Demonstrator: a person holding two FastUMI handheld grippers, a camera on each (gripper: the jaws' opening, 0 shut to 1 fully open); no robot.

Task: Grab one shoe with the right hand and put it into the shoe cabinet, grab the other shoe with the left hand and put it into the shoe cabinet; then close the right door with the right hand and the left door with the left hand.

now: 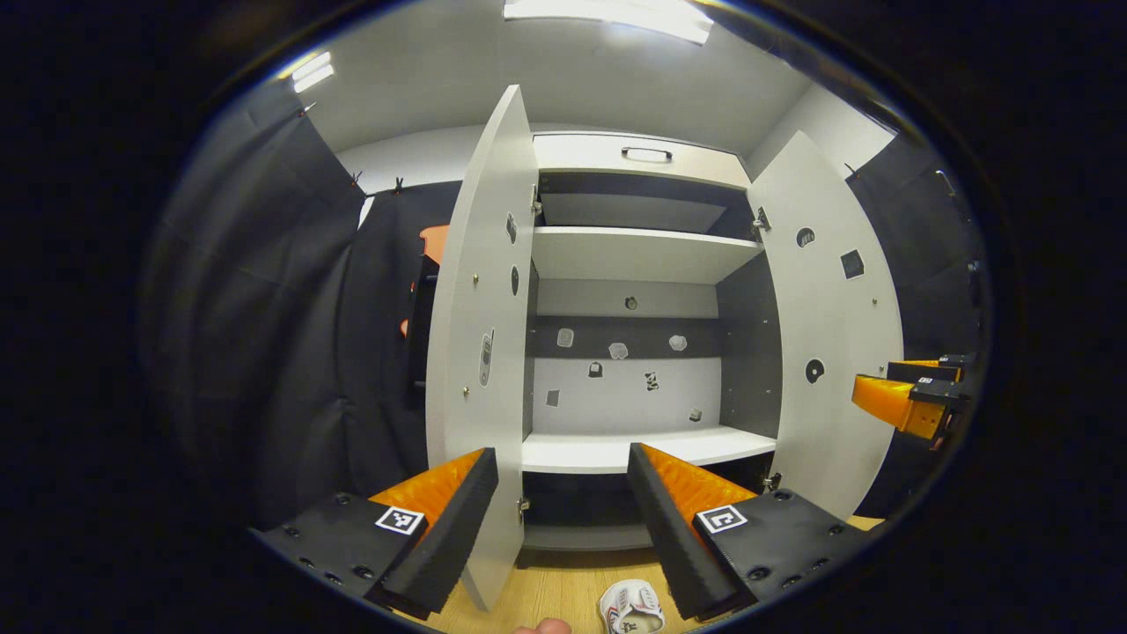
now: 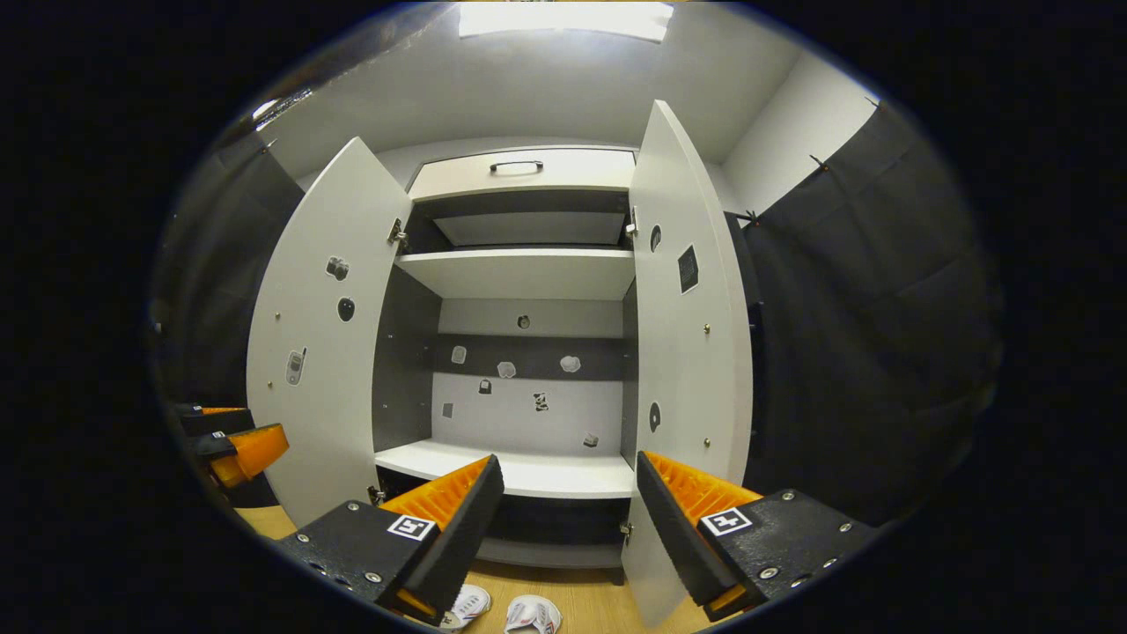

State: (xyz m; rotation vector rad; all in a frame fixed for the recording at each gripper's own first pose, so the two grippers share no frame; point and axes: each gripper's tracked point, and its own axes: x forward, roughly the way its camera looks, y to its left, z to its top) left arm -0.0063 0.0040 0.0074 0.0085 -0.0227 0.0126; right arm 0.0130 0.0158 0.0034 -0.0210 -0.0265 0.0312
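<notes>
Shoes on the floor, cabinet open

Two white shoes (image 2: 532, 614) lie on the wooden floor (image 2: 590, 594) before my shoe cabinet (image 2: 519, 475), both cut off at the right gripper view's bottom edge. Two doors, left door (image 2: 326, 343) and right door (image 2: 691, 352), stand wide. Left gripper (image 1: 563, 519) and right gripper (image 2: 563, 528) gape, holding nothing.

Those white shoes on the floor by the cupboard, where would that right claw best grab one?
Probably from above: the shoes lie low on the wooden floor, below the open right gripper. Pinching across a shoe's narrow sides near its opening looks safest, though little of them shows.
</notes>
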